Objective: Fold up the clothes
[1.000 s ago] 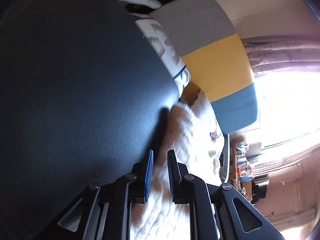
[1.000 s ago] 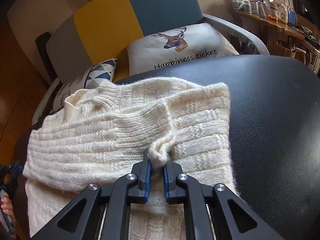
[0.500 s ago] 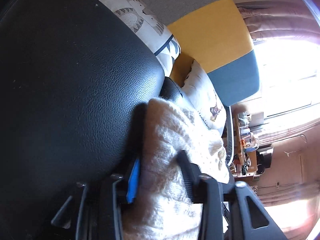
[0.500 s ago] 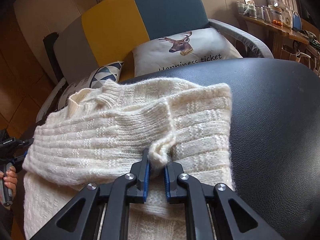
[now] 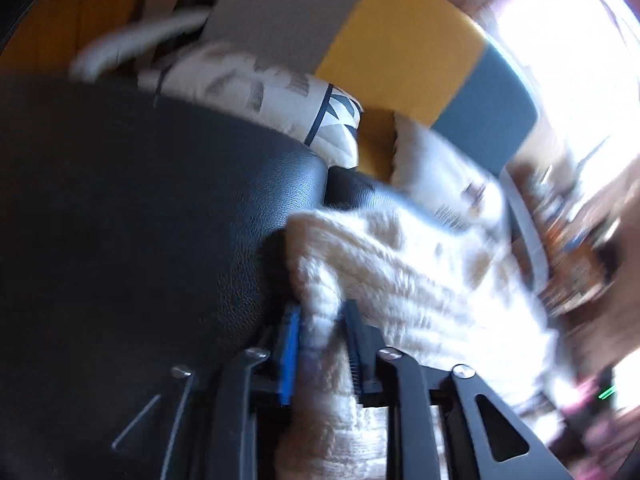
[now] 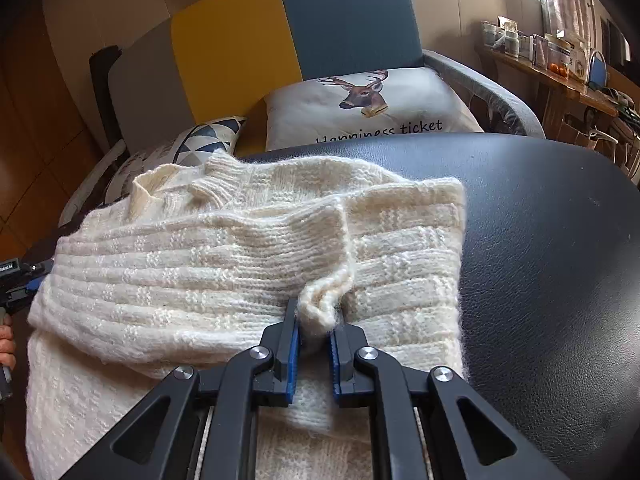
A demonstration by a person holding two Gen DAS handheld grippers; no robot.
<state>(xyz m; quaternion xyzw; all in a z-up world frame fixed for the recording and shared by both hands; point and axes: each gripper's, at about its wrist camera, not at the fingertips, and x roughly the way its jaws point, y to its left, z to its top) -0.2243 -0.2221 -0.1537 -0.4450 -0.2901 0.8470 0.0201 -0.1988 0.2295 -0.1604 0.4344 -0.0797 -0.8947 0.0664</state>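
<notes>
A cream knitted sweater (image 6: 248, 264) lies spread on a black padded leather surface (image 6: 552, 264), with bare leather showing to its right. Behind the surface stands a sofa (image 6: 288, 40) with a backrest in grey, yellow and teal panels, holding a white cushion printed with a deer (image 6: 372, 100) and a second cushion with blue triangles (image 6: 200, 140). A wooden shelf crowded with small items (image 6: 544, 56) runs along the right wall, below a bright window. The right gripper (image 6: 314, 344) reaches forward low over the sweater, its blue-padded fingers (image 6: 293, 344) pinched closed on the bunched cuff of a sleeve folded across the sweater's body. The left gripper (image 5: 320, 344) comes in from the sweater's left edge, seen through motion blur; its fingers sit close together with a thick fold of the knit between them, so it grips the sweater's side. In the right wrist view, that left gripper and part of a hand (image 6: 6, 346) show at the far left edge. The sweater has a ribbed collar (image 6: 216, 184) pointing toward the sofa, horizontal ribbed bands, and a fuzzy texture.
</notes>
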